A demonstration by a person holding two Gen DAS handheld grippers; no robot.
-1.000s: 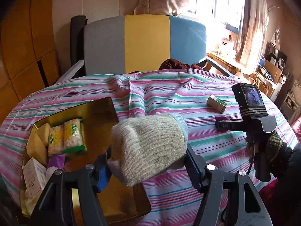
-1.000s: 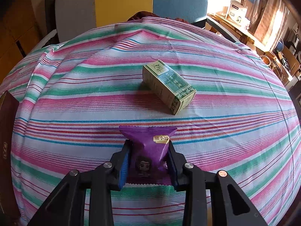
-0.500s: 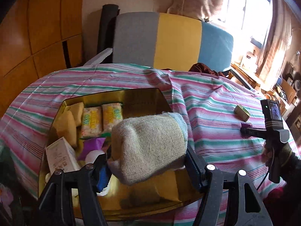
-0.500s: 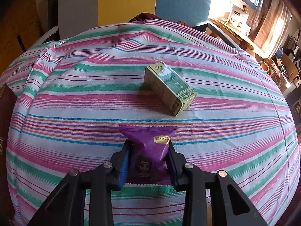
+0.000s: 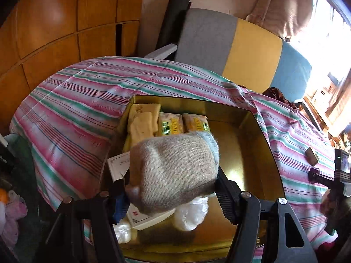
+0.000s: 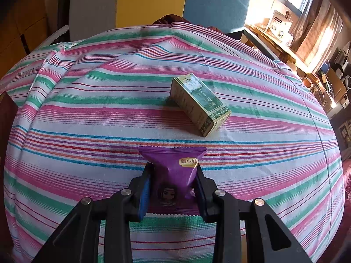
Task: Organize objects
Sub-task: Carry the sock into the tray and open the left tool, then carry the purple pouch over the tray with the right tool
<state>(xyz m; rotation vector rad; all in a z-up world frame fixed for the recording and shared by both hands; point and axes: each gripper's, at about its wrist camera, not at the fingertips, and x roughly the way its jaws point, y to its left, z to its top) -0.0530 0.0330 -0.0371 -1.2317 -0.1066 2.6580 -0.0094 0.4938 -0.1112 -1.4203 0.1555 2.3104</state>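
Both grippers are matte black plastic: the left gripper and right gripper each carry angular arms with silver screws, ribbed inner faces and a blue pad on the left finger.

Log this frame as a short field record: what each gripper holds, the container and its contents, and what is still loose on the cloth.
left gripper: shut on rolled grey sock, above the tin
right gripper: shut on purple snack packet, low over the striped tablecloth
container: gold tin, open
tin contents: yellow-green snack packs, pale yellow sock, white box, clear plastic bags
still loose: green tea box on the cloth
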